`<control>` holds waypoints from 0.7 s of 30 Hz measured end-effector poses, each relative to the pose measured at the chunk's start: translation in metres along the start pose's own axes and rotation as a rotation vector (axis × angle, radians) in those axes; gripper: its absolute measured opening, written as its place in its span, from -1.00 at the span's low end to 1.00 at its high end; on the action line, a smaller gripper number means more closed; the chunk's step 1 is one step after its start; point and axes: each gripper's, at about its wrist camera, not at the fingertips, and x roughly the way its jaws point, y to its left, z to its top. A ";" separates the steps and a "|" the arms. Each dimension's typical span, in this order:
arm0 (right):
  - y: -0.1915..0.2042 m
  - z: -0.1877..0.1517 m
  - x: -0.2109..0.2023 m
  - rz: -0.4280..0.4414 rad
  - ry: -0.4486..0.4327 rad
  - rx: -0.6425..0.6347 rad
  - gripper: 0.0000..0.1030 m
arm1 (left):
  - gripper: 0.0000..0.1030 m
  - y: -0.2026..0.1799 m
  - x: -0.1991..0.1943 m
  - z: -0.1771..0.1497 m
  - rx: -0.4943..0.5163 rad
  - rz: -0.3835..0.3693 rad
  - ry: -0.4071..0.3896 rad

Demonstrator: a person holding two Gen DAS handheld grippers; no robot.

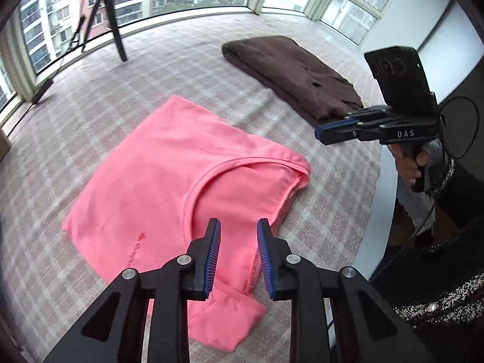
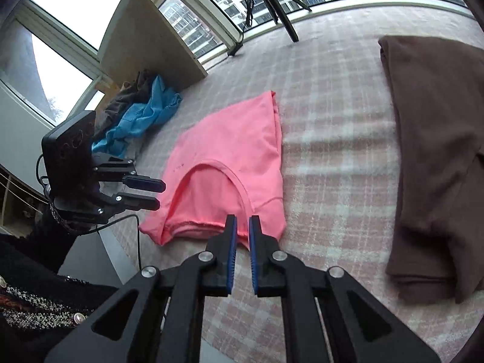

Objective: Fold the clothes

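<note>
A pink T-shirt (image 1: 157,166) lies partly folded on the checked tablecloth (image 1: 90,90), neckline toward the near edge. My left gripper (image 1: 238,227) hovers open just above its near hem beside the collar, with nothing between the fingers. In the right wrist view the same pink T-shirt (image 2: 230,139) lies ahead, and my right gripper (image 2: 242,220) sits at its near hem with a narrow gap between the pads and no cloth in it. The left gripper (image 2: 161,195) shows at the shirt's left side, jaws apart. The right gripper (image 1: 317,133) hangs above the table to the shirt's right.
A folded brown garment (image 1: 290,69) lies at the far right of the table; the brown garment (image 2: 438,121) fills the right side there. A heap of blue and dark clothes (image 2: 145,115) sits at the left by a beige board (image 2: 151,36). A tripod (image 1: 109,9) stands by the windows.
</note>
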 end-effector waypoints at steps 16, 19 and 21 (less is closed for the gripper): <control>0.049 0.060 0.072 -0.079 0.106 -0.257 -0.43 | -0.45 0.007 0.010 -0.087 -0.150 -0.015 -0.073; 0.061 0.067 0.086 -0.071 0.089 -0.275 -0.07 | -0.50 0.005 0.027 -0.104 -0.149 0.008 -0.015; 0.068 0.064 0.106 -0.088 0.114 -0.286 -0.07 | -0.50 0.009 0.022 -0.110 -0.180 -0.011 -0.021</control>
